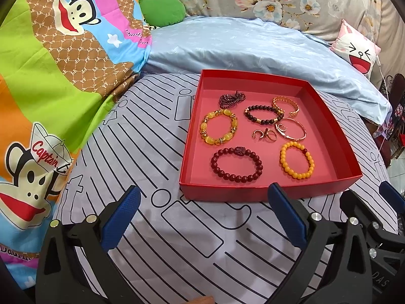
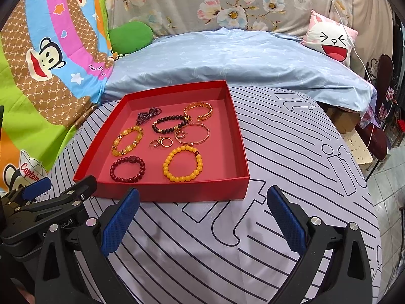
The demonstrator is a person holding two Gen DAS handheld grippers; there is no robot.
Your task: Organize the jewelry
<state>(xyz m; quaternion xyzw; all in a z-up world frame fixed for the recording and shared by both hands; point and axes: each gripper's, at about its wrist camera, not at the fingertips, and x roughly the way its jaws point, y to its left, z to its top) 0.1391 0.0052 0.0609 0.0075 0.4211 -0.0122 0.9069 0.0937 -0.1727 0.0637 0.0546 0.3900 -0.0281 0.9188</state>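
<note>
A: How is the red tray (image 1: 265, 190) placed, and where are its edges?

B: It is set flat on the striped sheet (image 1: 177, 240), a little beyond both grippers. Its near wall is seen just past the fingertips. The far wall lies close to the blue blanket (image 1: 253, 48). Bare sheet is left along its left side in the left wrist view and along its right side in the right wrist view.

A: What is held inside it?

B: All the jewelry is contained within the walls. A dark red bead bracelet (image 1: 236, 163) and an orange bead bracelet (image 1: 296, 160) are laid nearest the front wall. A yellow bead bracelet (image 1: 219, 126) is placed by the left wall. A black bead bracelet (image 1: 263, 114), a gold cuff (image 1: 286, 106), a thin bangle (image 1: 291, 129) and small rings (image 1: 264, 134) are gathered mid-tray. A purple bead string (image 1: 231, 98) is bunched toward the back. Open floor is left along the right wall and the rear.

A: How are the jaws set?

B: The left gripper (image 1: 203, 212) is spread wide, with nothing between its pads. The right gripper (image 2: 202, 212) is likewise spread wide and empty. Both are held above bare sheet, side by side.
</note>
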